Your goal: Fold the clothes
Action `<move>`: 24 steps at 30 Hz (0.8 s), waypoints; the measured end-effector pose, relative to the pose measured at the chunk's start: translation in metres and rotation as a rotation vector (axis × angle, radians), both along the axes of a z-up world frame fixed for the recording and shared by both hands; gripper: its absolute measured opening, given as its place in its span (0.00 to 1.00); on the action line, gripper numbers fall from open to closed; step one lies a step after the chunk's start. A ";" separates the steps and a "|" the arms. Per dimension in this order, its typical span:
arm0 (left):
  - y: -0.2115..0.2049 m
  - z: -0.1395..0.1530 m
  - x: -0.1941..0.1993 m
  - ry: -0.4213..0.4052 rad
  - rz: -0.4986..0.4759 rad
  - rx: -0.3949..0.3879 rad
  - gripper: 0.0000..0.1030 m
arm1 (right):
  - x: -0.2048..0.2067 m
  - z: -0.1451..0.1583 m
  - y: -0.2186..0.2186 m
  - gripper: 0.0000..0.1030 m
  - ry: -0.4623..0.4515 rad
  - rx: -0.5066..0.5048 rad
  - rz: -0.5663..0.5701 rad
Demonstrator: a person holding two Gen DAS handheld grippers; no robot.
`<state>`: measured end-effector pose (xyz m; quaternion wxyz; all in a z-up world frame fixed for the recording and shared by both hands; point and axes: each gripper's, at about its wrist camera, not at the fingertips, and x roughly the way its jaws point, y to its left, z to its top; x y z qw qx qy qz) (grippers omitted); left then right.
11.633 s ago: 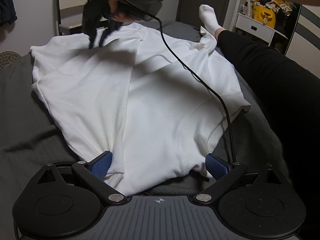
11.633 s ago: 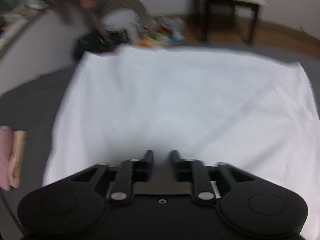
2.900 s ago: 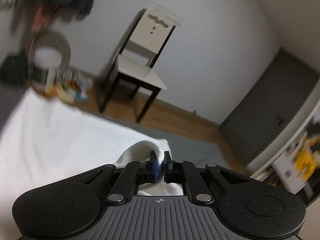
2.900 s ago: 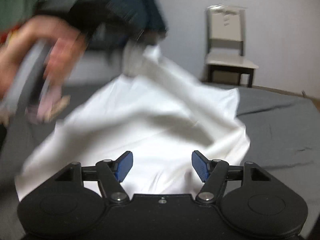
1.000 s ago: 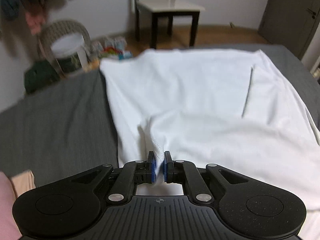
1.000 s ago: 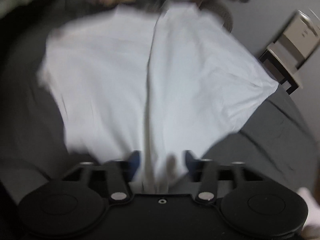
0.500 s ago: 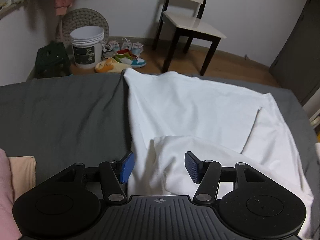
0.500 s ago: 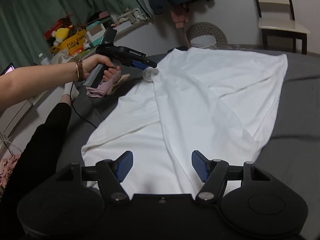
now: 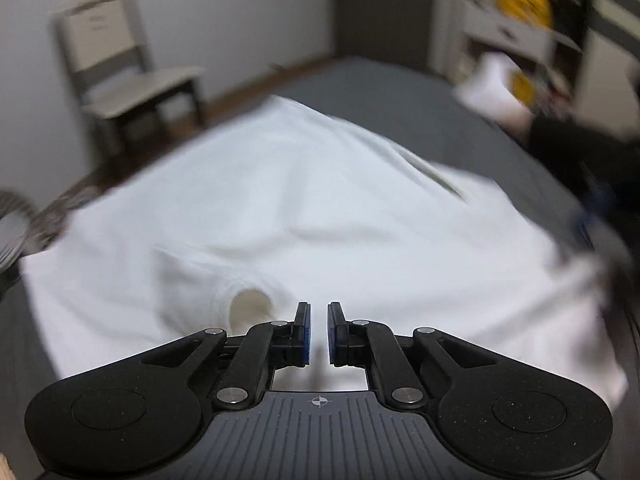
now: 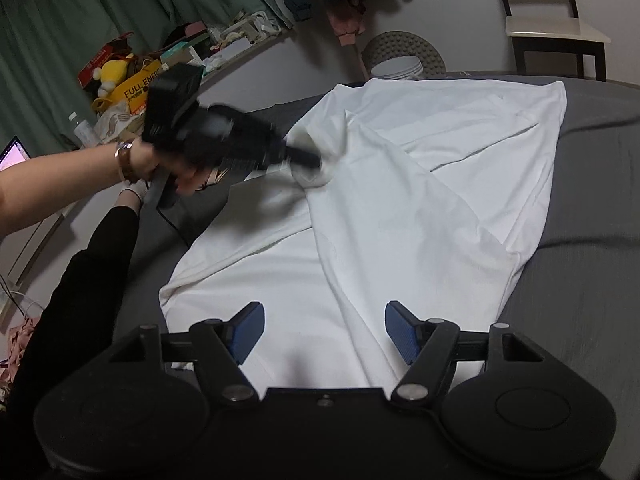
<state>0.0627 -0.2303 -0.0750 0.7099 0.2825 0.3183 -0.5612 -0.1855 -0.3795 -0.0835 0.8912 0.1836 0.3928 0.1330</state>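
On the dark grey bed [image 10: 592,208] the white T-shirt [image 10: 400,216] lies spread across most of the cover, its hem end near the far edge by the chair [image 10: 556,28] and its nearer end under my right gripper [image 10: 324,330]. Progress is partial: one long side panel is turned inward over the body, leaving a diagonal fold line down the middle of the garment, and a crease runs along the far right margin. The cloth is not flat; ripples and a raised ridge remain across the centre. The sleeve [image 9: 248,308] at my left side is not yet laid in; its open cuff shows just beside my left gripper [image 9: 318,334]. That tool's blue pads stand nearly together with a thin gap between them, and in the right wrist view its tip is bunched into the white fabric at the sleeve, so I judge it pinched on that sleeve, though blur prevents confirming the bite. My right gripper hovers with its pads spread wide over the nearer end of the shirt, holding nothing. Outstanding, in my judgement: lay the sleeve inward, smooth the panel, then fold the length in halves or thirds. A small stack of folded pink cloth [image 10: 214,176] sits partly hidden behind my left hand [image 10: 168,168].
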 end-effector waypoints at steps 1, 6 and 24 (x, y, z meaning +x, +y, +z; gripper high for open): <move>0.001 -0.002 -0.007 0.001 -0.011 0.020 0.07 | -0.001 0.000 0.000 0.64 0.001 0.001 0.001; 0.022 0.002 -0.027 -0.085 0.001 0.015 0.13 | -0.002 0.001 0.000 0.66 -0.002 -0.006 -0.005; -0.024 0.009 -0.006 -0.421 0.155 0.154 0.14 | -0.003 -0.001 0.005 0.70 0.015 0.010 0.025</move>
